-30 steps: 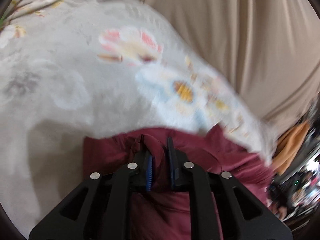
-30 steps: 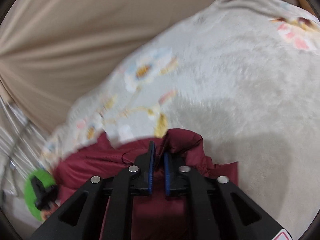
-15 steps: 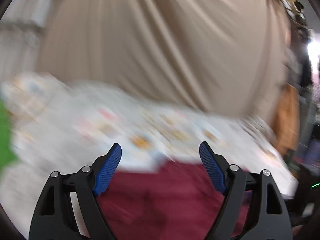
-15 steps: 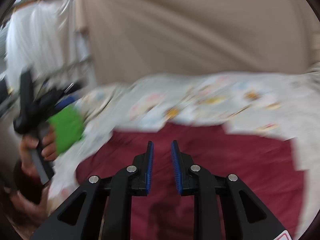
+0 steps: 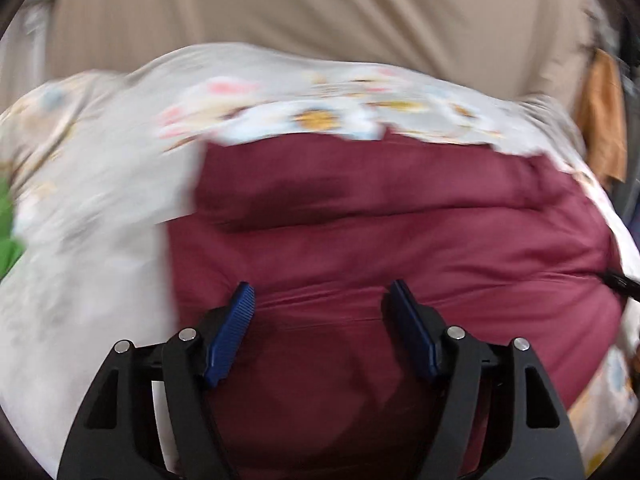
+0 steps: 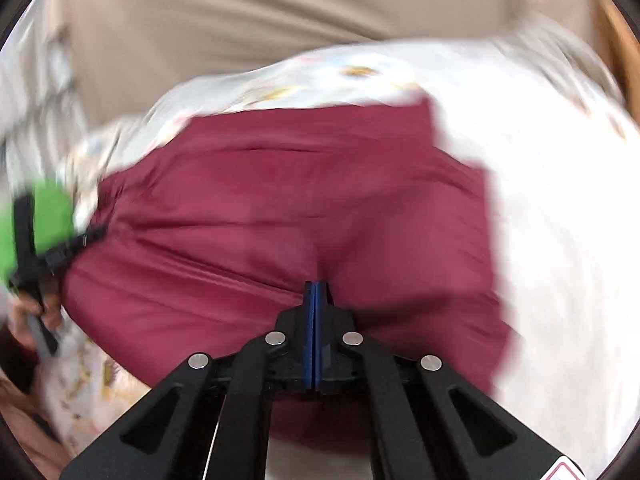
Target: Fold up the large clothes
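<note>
A: While both views are motion-blurred, the layout reads fine. No container here; the dark red woven garment [image 5: 400, 240] lies spread on a pale floral-print bedcover [image 5: 100, 220], tan curtain [image 5: 320, 4] behind.

B: Garment relative to the left gripper [image 5: 322, 300]?

A: Directly under and ahead of it. Cloth fills the gap between the blue ribbed pads [image 5: 234, 332], but neither pad presses on it. Jaws stand wide apart and are closing. Nothing pinched.

B: Right gripper [image 6: 316, 286]?

A: Blue pads pressed flat together, no visible gap. Tips sit at a pucker in the red garment [image 6: 300, 200], with creases radiating from that spot. Can't tell if a fold is caught between the pads or they just touch it.

B: Anything else?

A: Right view, left of the fingers: a hand [image 6: 28, 316] holding the other gripper's green-bodied handle [image 6: 44, 224] at the garment's edge.
</note>
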Available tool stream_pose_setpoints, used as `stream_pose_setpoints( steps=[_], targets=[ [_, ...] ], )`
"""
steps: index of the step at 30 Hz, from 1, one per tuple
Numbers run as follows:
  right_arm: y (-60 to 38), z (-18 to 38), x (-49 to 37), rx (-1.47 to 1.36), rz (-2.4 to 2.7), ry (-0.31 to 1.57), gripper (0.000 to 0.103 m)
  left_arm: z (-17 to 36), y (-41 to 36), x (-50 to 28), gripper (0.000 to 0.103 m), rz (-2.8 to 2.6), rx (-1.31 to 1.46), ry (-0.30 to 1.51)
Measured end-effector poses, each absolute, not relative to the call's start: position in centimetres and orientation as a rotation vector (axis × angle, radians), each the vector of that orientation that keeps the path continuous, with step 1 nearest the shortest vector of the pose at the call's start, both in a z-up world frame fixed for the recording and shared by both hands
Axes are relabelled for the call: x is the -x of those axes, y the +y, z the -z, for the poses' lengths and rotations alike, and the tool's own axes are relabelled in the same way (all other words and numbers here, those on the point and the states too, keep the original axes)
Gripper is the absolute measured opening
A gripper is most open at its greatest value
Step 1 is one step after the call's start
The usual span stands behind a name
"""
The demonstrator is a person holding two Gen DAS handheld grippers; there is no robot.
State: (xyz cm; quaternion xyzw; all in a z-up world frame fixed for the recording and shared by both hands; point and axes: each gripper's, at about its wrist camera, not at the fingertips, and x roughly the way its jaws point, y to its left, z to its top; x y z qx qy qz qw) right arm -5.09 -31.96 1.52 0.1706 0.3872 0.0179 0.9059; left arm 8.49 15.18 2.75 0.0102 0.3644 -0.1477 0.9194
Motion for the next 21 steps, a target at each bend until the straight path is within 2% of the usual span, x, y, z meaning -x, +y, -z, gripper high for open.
stream_pose_setpoints(
  steps=[3,4,6,7,9,12,13,14,15,16,18,21],
  targets=[
    [-33.7,-2.6,5.8,-0.384,0.054,0.812,0.0,-3.2,18.5,-9.4,0.072,0.176,0.058,0.789],
    [-33.8,-3.9,5.4,-0.366,0.088,0.792,0.004,-3.7,19.0,-9.9,0.072,0.172,0.093,0.792],
    [-33.9,-6.5,4.4,-0.343,0.114,0.718,0.019,-5.0,20.0,-11.3,0.074,0.228,0.211,0.787],
    [-34.2,-7.6,3.5,-0.347,0.107,0.683,0.022,-5.6,20.2,-12.0,0.076,0.241,0.259,0.785],
    [-35.3,-9.1,0.9,-0.388,0.08,0.624,0.052,-6.5,20.0,-13.9,0.087,0.265,0.338,0.789],
    [-36.7,-8.1,-4.7,-0.429,0.142,0.673,0.056,-6.2,18.7,-16.5,0.089,0.232,0.39,0.83],
    [-37.2,-6.5,-7.2,-0.45,0.153,0.748,0.057,-5.7,18.2,-17.4,0.089,0.225,0.403,0.85],
    [-37.2,-5.4,-8.6,-0.462,0.153,0.81,0.055,-5.1,17.7,-18.3,0.087,0.212,0.412,0.869],
    [-37.0,-3.8,-9.8,-0.47,0.143,0.878,0.031,-4.9,17.4,-18.2,0.077,0.212,0.403,0.865],
    [-36.7,-3.1,-10.4,-0.48,0.132,0.896,0.017,-4.6,17.1,-18.0,0.059,0.207,0.379,0.857],
    [-35.9,-4.5,-9.1,-0.461,0.114,0.799,0.009,-4.1,16.9,-18.4,0.044,0.198,0.329,0.855],
    [-36.5,-7.0,-5.5,-0.473,0.12,0.641,0.007,-3.0,17.4,-18.5,0.039,0.215,0.333,0.853]
  ],
)
